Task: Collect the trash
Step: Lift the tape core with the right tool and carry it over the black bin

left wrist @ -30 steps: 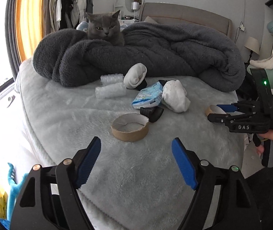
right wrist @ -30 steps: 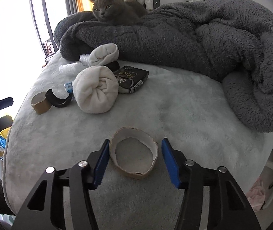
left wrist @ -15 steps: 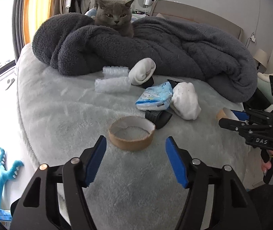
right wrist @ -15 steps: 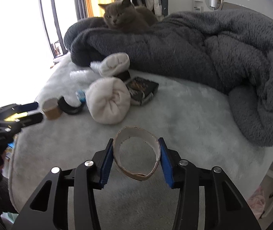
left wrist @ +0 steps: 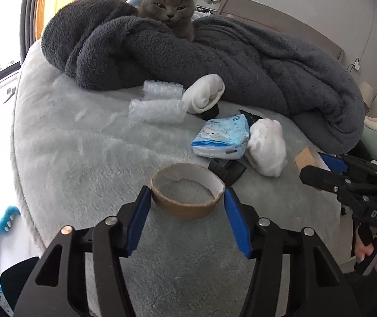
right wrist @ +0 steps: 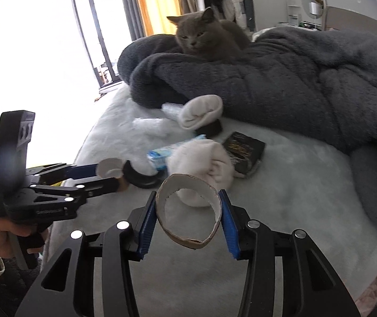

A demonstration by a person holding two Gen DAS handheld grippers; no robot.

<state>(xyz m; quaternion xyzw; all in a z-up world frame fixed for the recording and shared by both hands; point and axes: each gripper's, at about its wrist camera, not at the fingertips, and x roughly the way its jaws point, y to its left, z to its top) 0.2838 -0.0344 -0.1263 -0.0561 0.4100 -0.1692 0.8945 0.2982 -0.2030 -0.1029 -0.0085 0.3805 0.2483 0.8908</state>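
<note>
The right hand-held gripper (right wrist: pixel 187 220) has clamped a torn brown cardboard tape ring (right wrist: pixel 188 212) and lifted it off the pale grey bed (right wrist: pixel 294 185). The left hand-held gripper (left wrist: pixel 187 211) has come forward around a second brown cardboard ring (left wrist: pixel 187 198), jaws closing.

A grey short-haired cat (left wrist: pixel 170 8) lies on top of a rumpled dark grey fleece blanket (left wrist: pixel 254 63) at the far side of a bed with a pale grey plush cover (left wrist: pixel 82 153). Two rolled white socks (left wrist: pixel 266 148) rest on the cover (one just beside the blanket's edge). A round mirror (right wrist: pixel 312 8) stands by the far wall.
</note>
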